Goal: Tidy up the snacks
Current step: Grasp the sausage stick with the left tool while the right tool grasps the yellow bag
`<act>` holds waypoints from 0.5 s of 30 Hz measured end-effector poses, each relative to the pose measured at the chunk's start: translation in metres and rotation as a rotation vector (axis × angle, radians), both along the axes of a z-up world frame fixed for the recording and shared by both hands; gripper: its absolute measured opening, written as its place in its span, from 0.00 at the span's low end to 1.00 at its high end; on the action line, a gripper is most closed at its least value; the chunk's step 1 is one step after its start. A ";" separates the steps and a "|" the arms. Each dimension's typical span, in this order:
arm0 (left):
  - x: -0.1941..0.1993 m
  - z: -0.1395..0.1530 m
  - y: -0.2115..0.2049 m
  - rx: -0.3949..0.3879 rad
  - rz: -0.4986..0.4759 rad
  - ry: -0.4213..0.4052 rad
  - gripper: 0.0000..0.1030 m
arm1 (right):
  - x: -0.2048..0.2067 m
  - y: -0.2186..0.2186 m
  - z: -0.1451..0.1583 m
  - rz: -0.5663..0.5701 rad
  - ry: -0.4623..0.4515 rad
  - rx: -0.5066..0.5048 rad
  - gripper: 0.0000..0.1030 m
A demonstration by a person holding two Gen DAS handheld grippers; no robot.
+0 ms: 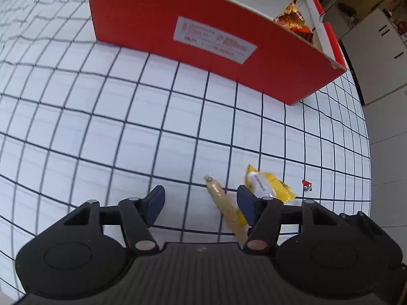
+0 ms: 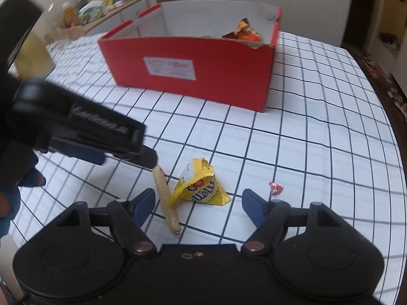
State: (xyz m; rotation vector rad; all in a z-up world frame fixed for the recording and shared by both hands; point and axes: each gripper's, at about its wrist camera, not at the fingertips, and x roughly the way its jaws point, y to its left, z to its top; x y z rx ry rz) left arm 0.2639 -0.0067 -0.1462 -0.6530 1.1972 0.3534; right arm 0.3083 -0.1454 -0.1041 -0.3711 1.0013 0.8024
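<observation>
Two sets of black tongs with blue pads hang over a worktop (image 2: 318,117) covered in a white cloth with a dark grid, pointing steeply down at a small cluster of snacks.

The left tongs (image 1: 201,200) stand partly apart with nothing pressed between the pads. A thin beige sausage stick (image 1: 225,207) lies on the cloth within the gap, close against the inner face of the right-hand pad; whether that pad touches it is hard to tell from this angle. Just beyond that pad lies a crumpled yellow candy bag (image 1: 267,184), and a little farther to the right a small red sweet wrapper (image 1: 307,185) sits alone on the cloth.

The right tongs (image 2: 198,204) are also open and grip nothing. In their view the sausage stick (image 2: 166,198) runs lengthwise just inside the left pad, with the yellow candy bag (image 2: 201,186) beside it and overlapping its edge, both within the span of the pads. The red sweet wrapper (image 2: 275,187) lies apart, just beyond the right pad. The left tongs (image 2: 146,156) reach in from the left of this view, their tip over the far end of the stick.

Behind the snacks stands an open red cardboard box (image 2: 203,76) with a white label on its near wall; an orange-and-red snack packet (image 2: 248,31) shows inside at its right end.
</observation>
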 end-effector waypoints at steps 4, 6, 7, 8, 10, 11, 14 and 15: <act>0.002 -0.009 -0.003 -0.048 0.047 0.011 0.46 | 0.005 0.000 -0.003 0.042 0.012 -0.003 0.69; 0.005 -0.009 -0.005 -0.042 0.058 0.010 0.45 | 0.009 0.002 -0.006 0.055 0.016 -0.005 0.66; 0.007 -0.008 -0.006 -0.037 0.059 0.011 0.44 | 0.010 0.003 -0.007 0.058 0.017 -0.005 0.66; 0.009 -0.008 -0.007 -0.044 0.063 0.009 0.40 | 0.012 0.003 -0.007 0.059 0.020 -0.002 0.66; 0.011 -0.010 -0.010 -0.060 0.074 0.010 0.34 | 0.016 0.004 -0.009 0.063 0.029 0.003 0.65; 0.012 -0.010 -0.012 -0.050 0.079 0.016 0.32 | 0.018 0.004 -0.010 0.067 0.032 0.006 0.65; 0.015 -0.010 -0.018 -0.024 0.077 0.023 0.21 | 0.020 0.007 -0.012 0.088 0.026 0.004 0.61; 0.015 -0.011 -0.018 -0.025 0.085 0.028 0.15 | 0.021 0.008 -0.012 0.097 0.025 0.004 0.60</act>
